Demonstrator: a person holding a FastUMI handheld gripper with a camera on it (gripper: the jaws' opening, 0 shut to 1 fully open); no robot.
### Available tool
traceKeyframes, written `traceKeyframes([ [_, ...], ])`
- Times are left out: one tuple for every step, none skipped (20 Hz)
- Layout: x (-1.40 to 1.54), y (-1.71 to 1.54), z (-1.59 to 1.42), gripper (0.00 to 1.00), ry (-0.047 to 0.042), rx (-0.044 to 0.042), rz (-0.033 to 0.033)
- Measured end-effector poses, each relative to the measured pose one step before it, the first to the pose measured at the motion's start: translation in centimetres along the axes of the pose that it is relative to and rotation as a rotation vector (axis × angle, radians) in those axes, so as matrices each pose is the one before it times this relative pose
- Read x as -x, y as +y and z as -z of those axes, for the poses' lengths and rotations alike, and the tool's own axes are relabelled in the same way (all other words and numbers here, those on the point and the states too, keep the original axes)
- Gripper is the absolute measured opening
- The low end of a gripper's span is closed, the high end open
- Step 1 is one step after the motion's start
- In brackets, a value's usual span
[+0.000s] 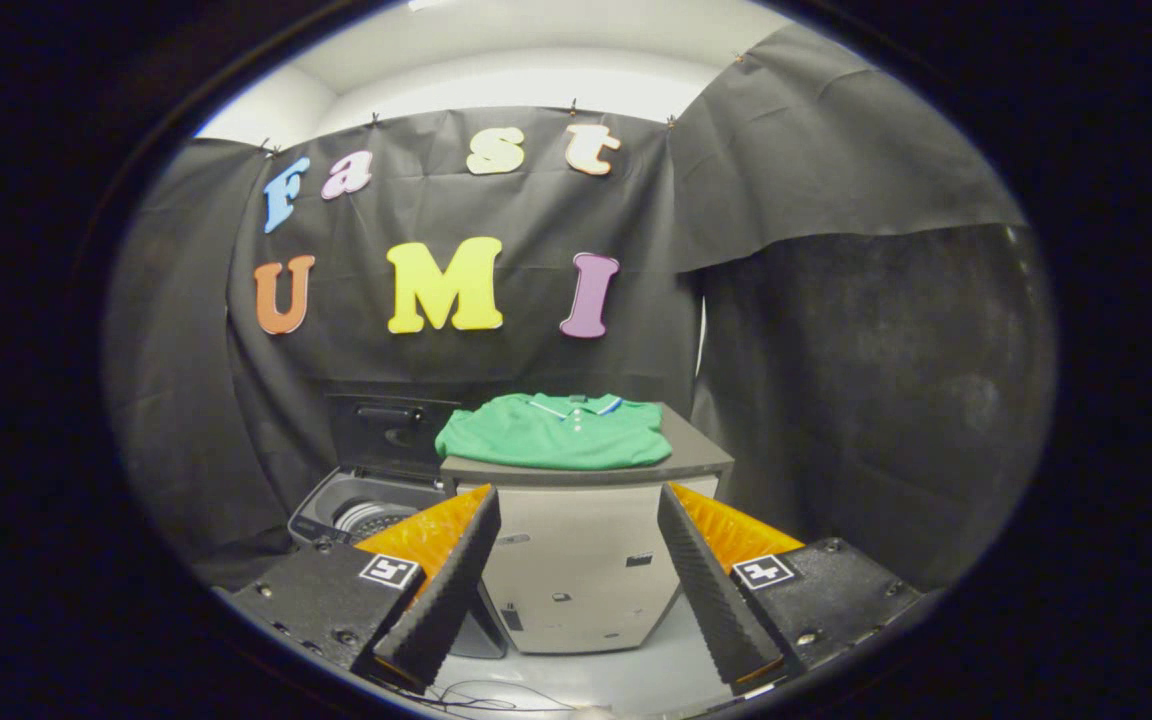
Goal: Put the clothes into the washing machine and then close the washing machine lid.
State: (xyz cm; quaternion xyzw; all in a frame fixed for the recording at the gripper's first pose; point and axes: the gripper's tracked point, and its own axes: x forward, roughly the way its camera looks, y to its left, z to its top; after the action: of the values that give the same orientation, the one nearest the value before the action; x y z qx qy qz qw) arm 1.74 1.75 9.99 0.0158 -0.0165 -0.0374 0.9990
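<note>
Nothing grasped yet: the hand-held gripper (576,570) hangs wide open, low in frame. The green polo shirt (556,432) lies folded on the cabinet (576,560) at centre; the washing machine (356,510), lid up, waits lower left. Next, I reckon: reach and pinch the shirt.

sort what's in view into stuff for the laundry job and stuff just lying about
For the job:
- green shirt, folded on top of the cabinet
- washer, beside the cabinet, its lid up
- gripper, open, short of the shirt

Just lying about:
- cabinet, the shirt's stand
- cables on the floor under the gripper
</note>
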Motion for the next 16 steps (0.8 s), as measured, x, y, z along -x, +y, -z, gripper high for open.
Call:
traceKeyframes([
  [-0.385, 0.109, -0.869, 0.99, 0.0075, -0.00174, 0.00433],
  [-0.224, -0.009, -1.033, 0.99, 0.00858, -0.0046, 0.00916],
  [-0.673, -0.066, -0.944, 0.99, 0.01133, -0.00647, 0.01164],
  [-0.682, -0.043, -1.102, 0.99, 0.00476, -0.00429, 0.00445],
  [-0.684, 0.145, -1.07, 0.99, 0.00151, 0.00103, 0.00597],
  [-0.984, 0.007, -1.156, 0.99, -0.00069, 0.00259, 0.00363],
  [-0.907, 0.149, -1.245, 0.99, 0.00015, -0.0015, 0.00437],
  [-1.115, 0.118, -0.956, 0.99, 0.00958, 0.00454, 0.00314],
  [-1.111, 0.072, -0.701, 0.99, 0.00681, 0.00423, 0.00128],
  [-1.195, 0.193, -0.971, 0.99, 0.00694, -0.00134, -0.00224],
  [-1.352, 0.249, -0.841, 0.99, 0.00882, 0.0037, -0.01023],
  [-1.294, 0.156, -0.652, 0.99, 0.01319, 0.00137, -0.00218],
  [-1.44, 0.086, -0.428, 0.99, 0.01506, 0.00133, -0.00693],
  [-1.559, 0.223, -0.521, 0.99, 0.02352, -0.00132, -0.00746],
  [-1.47, 0.347, -0.522, 0.99, 0.01636, -0.0063, -0.00688],
  [-1.531, 0.195, -0.466, 0.99, 0.01064, -0.00393, -0.00564],
])
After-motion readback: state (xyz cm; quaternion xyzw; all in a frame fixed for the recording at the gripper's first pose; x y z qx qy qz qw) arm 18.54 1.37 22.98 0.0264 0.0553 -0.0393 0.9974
